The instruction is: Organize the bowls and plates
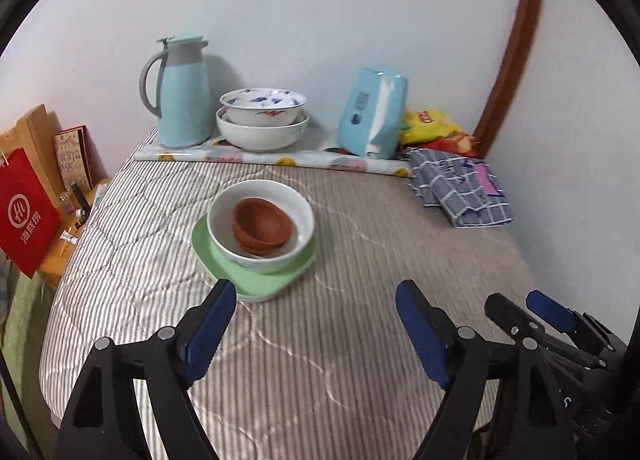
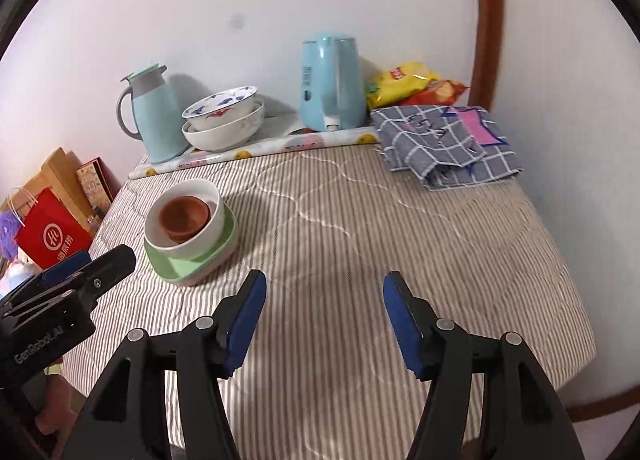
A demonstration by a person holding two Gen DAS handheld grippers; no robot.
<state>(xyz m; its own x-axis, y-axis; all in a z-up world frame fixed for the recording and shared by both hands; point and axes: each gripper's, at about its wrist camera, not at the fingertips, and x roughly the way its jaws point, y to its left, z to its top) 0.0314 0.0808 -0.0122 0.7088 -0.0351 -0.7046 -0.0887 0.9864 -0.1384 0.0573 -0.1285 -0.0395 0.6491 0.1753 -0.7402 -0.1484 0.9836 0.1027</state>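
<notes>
A green square plate [image 1: 256,280] lies on the striped table. A white bowl [image 1: 298,215] stands on it, with two stacked brown bowls [image 1: 262,225] inside. The same stack shows in the right wrist view: plate [image 2: 180,266], white bowl [image 2: 214,215], brown bowls [image 2: 185,217]. Two nested white patterned bowls [image 1: 262,119] [image 2: 224,119] stand at the back. My left gripper [image 1: 316,300] is open and empty, just in front of the green plate. My right gripper [image 2: 324,290] is open and empty over bare cloth, to the right of the stack.
A light blue thermos jug [image 1: 182,91] [image 2: 154,119], a blue tissue box [image 1: 372,111] [image 2: 332,83], snack bags [image 1: 432,127] and a folded checked cloth [image 1: 460,187] [image 2: 444,143] line the back. A red bag [image 1: 24,211] stands off the left edge.
</notes>
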